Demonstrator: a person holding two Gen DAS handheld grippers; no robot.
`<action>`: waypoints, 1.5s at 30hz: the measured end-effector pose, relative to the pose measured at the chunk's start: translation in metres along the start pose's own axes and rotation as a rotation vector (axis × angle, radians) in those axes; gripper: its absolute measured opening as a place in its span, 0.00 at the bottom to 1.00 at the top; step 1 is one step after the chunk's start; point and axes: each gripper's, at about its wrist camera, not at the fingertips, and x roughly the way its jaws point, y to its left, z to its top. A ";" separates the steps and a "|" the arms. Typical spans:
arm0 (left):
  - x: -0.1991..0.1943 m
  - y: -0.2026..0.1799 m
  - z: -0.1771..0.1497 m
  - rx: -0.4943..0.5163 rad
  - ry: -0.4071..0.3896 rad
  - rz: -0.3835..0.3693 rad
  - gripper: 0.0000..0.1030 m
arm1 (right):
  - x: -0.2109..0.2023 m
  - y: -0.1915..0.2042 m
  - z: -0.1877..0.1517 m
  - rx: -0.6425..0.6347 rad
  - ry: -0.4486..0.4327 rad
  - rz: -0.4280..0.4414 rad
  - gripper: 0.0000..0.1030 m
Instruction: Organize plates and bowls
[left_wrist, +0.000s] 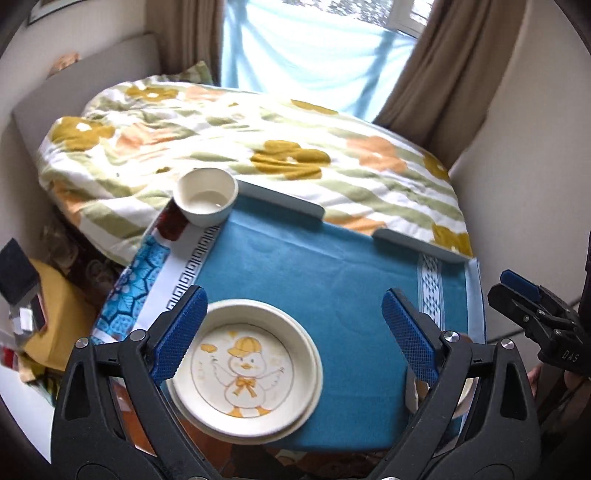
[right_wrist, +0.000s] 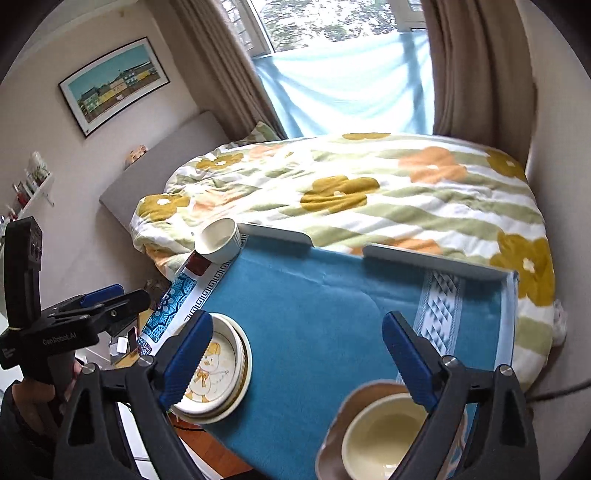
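A floral duvet (left_wrist: 229, 140) fills the upper frame. Below it, the blue cloth (left_wrist: 314, 295) carries stacked duck plates (left_wrist: 243, 369) lower left and a white bowl (left_wrist: 206, 197) upper left. Left gripper (left_wrist: 295, 336) and right gripper (right_wrist: 299, 362) both gape, released, grasping nothing.

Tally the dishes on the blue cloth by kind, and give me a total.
Plates: 2, stacked, a duck plate on a plain plate
Cream bowls: 2, far corner bowl and near bowl
Brown wavy dish under the near bowl: 1
Total: 5
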 end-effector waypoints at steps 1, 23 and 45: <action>0.001 0.015 0.009 -0.034 -0.018 -0.004 0.93 | 0.009 0.009 0.013 -0.032 0.005 0.010 0.89; 0.235 0.190 0.087 -0.296 0.213 -0.088 0.45 | 0.350 0.076 0.096 0.137 0.389 0.157 0.57; 0.247 0.182 0.094 -0.204 0.195 -0.001 0.19 | 0.372 0.082 0.084 0.138 0.364 0.158 0.16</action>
